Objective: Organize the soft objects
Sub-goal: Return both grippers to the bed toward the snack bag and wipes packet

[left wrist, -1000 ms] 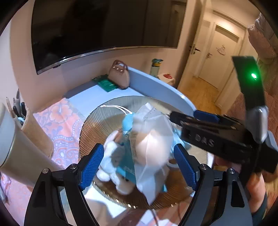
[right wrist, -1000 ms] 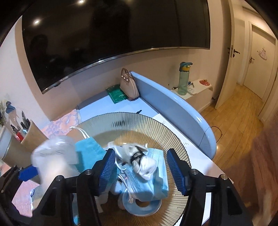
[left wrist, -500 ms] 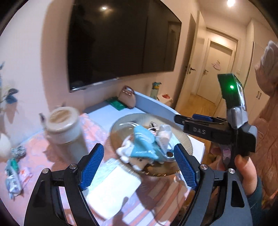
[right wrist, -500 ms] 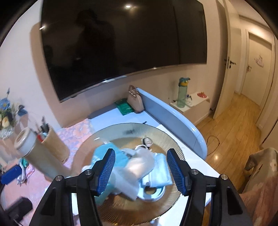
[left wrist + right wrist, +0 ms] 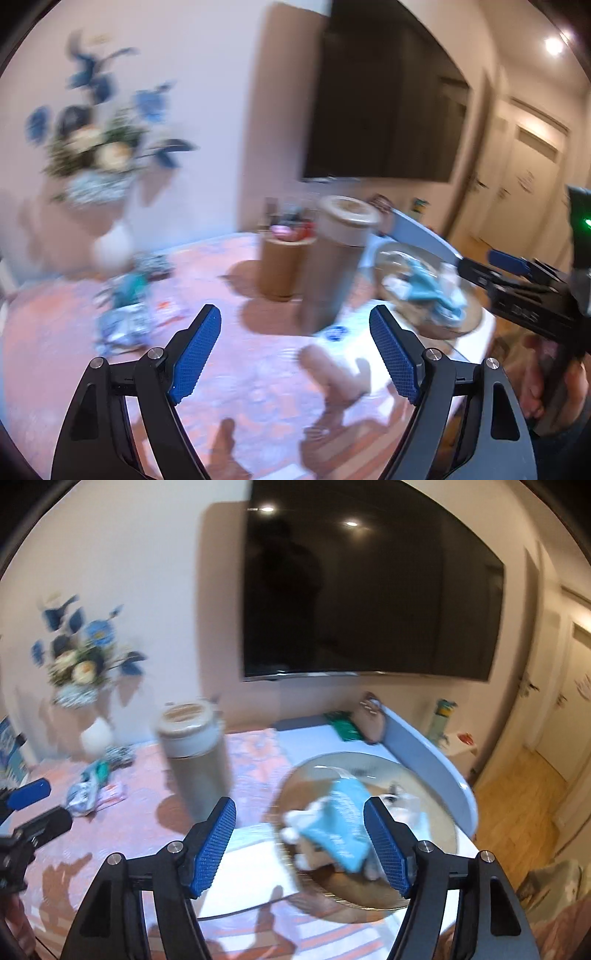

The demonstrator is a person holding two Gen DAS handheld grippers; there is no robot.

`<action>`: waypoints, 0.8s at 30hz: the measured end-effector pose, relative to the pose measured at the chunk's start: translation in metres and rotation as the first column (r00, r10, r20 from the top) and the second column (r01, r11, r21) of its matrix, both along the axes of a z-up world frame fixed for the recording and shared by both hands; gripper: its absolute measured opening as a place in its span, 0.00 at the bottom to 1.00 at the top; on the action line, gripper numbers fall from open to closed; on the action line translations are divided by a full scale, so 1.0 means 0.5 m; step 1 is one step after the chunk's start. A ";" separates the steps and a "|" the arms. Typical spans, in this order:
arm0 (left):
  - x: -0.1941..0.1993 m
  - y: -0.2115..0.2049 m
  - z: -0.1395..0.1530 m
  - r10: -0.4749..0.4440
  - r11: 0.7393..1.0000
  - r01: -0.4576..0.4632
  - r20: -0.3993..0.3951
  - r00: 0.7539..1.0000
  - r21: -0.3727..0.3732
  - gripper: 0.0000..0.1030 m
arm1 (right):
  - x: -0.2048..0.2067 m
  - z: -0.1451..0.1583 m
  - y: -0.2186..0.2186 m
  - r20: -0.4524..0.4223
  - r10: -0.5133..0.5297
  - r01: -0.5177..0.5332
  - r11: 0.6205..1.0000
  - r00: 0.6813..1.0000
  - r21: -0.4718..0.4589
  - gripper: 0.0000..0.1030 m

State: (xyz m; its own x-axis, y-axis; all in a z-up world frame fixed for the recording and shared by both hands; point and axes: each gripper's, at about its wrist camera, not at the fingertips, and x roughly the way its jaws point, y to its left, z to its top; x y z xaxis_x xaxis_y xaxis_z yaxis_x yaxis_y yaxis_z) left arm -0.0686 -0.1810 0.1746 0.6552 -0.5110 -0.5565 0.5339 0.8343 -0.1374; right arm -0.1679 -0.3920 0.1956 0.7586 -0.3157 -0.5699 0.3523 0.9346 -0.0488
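A pile of soft items, topped by a light-blue pack with white plush bits under it, lies on the gold ribbed plate. In the blurred left wrist view this pile is far to the right. More small soft things are scattered on the pink tablecloth at the left. My left gripper is open and holds nothing, above the cloth. My right gripper hangs short of the plate, its jaws opening, and nothing is between them. Each gripper shows in the other's view.
A tall beige canister stands between the plate and the scattered items, with a brown pen holder beside it. A vase of blue flowers is at the back left. A white sheet lies before the plate. A handbag stands behind.
Both grippers have drawn back from the plate, risen and swung left, so the canister and flowers came into view. The right jaws stand wider. The pile stays on the plate.
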 end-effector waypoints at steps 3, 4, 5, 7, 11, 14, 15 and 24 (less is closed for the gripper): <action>0.007 0.062 -0.004 0.074 0.997 -0.074 0.011 0.997 0.003 0.79 | 0.012 0.008 0.059 0.005 0.057 -0.056 0.998 0.998 -0.021 0.68; 0.008 0.082 -0.006 0.100 0.995 -0.100 0.012 0.995 0.003 0.79 | 0.017 0.010 0.081 0.006 0.080 -0.079 0.996 0.997 -0.030 0.68; 0.012 0.099 -0.009 0.128 0.992 -0.128 0.012 0.992 0.008 0.79 | 0.022 0.011 0.101 0.007 0.100 -0.099 0.994 0.995 -0.034 0.68; 0.018 0.130 -0.020 0.190 0.981 -0.190 0.015 0.982 0.034 0.79 | 0.033 0.012 0.147 0.011 0.151 -0.151 0.988 0.988 -0.038 0.69; 0.027 0.182 -0.052 0.267 0.960 -0.266 0.005 0.964 0.086 0.79 | 0.065 -0.013 0.240 -0.003 0.260 -0.260 0.964 0.965 -0.045 0.75; 0.039 0.214 -0.077 0.299 0.950 -0.297 -0.014 0.954 0.099 0.79 | 0.098 -0.048 0.302 -0.045 0.328 -0.330 0.942 0.944 -0.059 0.75; 0.039 0.219 -0.082 0.308 0.947 -0.305 -0.013 0.951 0.104 0.79 | 0.110 -0.062 0.320 -0.058 0.350 -0.353 0.934 0.935 -0.053 0.75; 0.080 0.283 -0.153 0.398 0.910 -0.388 -0.045 0.916 0.149 0.79 | 0.237 -0.241 0.368 -0.129 0.472 -0.448 0.876 0.872 0.179 0.75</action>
